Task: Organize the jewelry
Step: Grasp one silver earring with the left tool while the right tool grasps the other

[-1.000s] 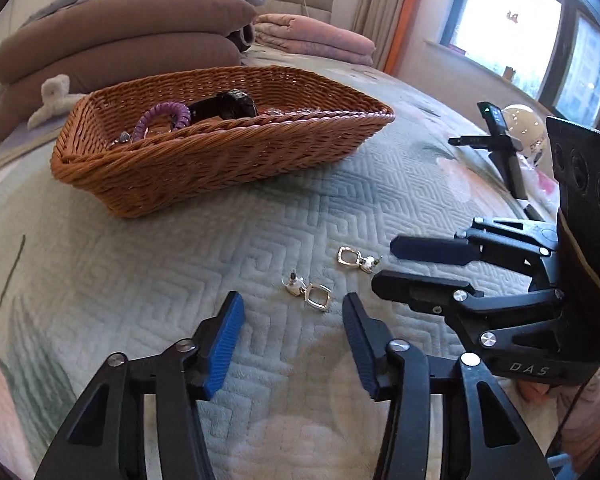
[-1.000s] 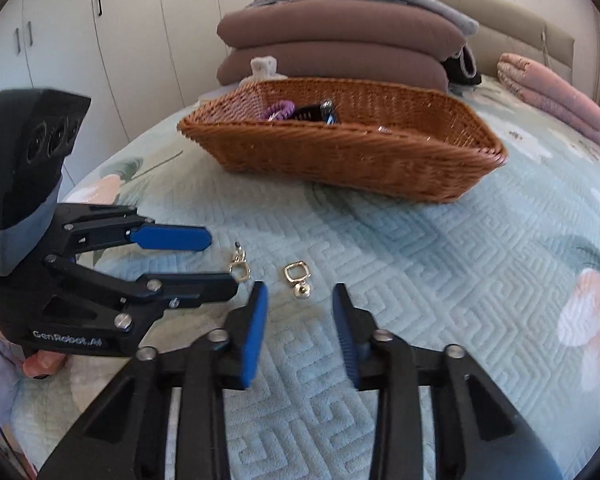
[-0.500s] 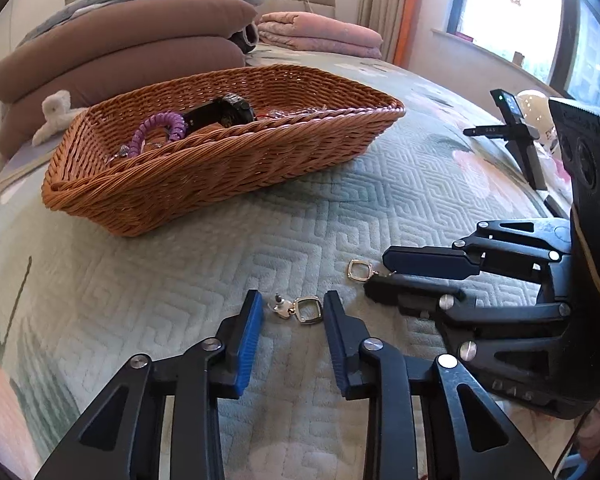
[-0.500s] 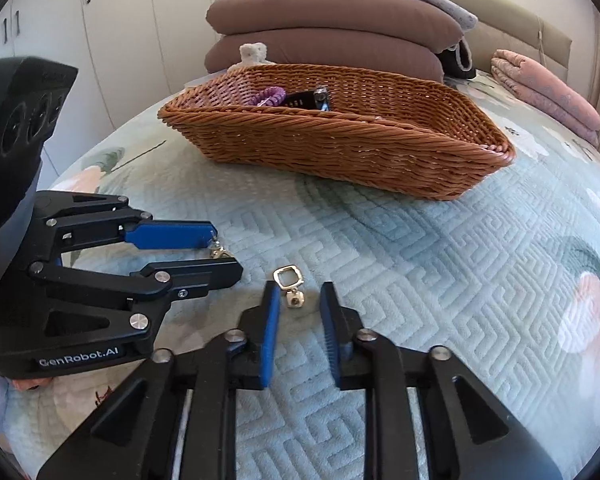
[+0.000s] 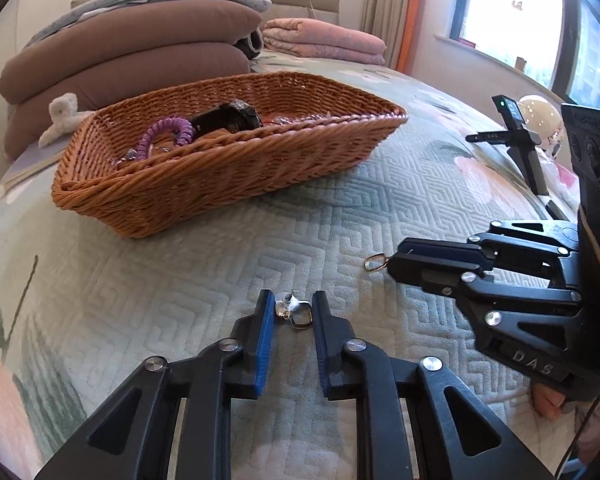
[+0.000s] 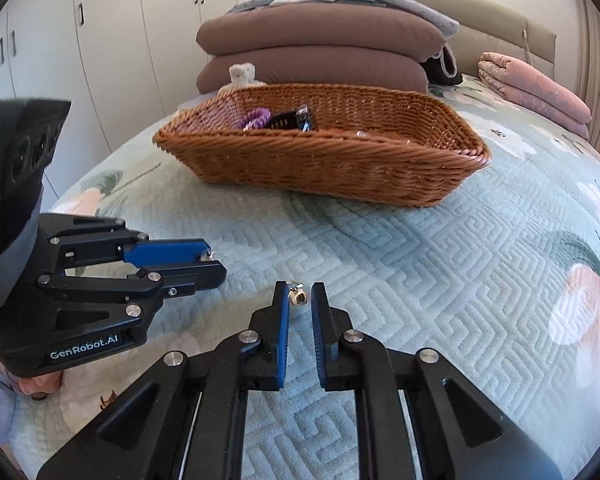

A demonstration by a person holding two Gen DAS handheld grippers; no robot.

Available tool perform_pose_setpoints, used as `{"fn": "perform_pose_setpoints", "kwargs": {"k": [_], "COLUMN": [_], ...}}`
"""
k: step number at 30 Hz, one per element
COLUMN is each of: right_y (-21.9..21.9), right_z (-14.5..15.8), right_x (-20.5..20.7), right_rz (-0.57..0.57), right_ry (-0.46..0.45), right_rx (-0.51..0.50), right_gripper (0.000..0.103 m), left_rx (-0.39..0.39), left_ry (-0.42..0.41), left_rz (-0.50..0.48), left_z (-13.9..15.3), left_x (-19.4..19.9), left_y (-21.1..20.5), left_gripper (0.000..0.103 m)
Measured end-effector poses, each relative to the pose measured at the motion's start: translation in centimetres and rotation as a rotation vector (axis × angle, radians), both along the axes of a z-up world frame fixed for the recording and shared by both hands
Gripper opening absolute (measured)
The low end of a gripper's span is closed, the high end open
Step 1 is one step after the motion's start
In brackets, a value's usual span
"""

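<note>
Now two earrings, one (image 5: 294,312) clamped in the left hand-held gripper (image 5: 290,312), one (image 6: 299,297) in the right hand-held gripper (image 6: 300,300).

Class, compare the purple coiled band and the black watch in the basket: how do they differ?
The purple coiled band is a thin spiral cord; the black watch is broader and dark. The band arches up as a loop; the watch lies stretched out. Both sit inside the wicker basket.
</note>
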State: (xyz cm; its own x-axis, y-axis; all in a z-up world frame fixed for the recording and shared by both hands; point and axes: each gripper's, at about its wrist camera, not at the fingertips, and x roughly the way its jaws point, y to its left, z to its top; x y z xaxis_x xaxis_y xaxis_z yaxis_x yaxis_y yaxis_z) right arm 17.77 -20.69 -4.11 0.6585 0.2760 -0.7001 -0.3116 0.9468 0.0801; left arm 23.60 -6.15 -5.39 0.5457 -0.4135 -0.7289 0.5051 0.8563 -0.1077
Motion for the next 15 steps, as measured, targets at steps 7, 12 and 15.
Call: {"fn": "perform_pose_setpoints", "kwargs": {"k": [7,12,15], "right_y": [-0.2,-0.5,-1.0], "right_z": [0.6,0.9,1.3], "right_x": [-0.6,-0.9,-1.3], "right_rz": [-0.001,-0.007,-0.019], "right_ry": [-0.033,-0.054,-0.079], "right_rx": [0.012,0.029,0.047], "right_gripper": [0.014,0.014,0.014], "left_rx": [-0.019,-0.046,-0.135], "left_ry": [-0.012,-0.016,-0.035], "left_rz": [-0.002,0.003,-0.003], "left_z": [0.3,0.5,1.4], "left_x": [-0.3,-0.2,-0.5], "left_y": [0.3,0.8,2.2], "left_gripper": [0.010,0.009,0.009]}}
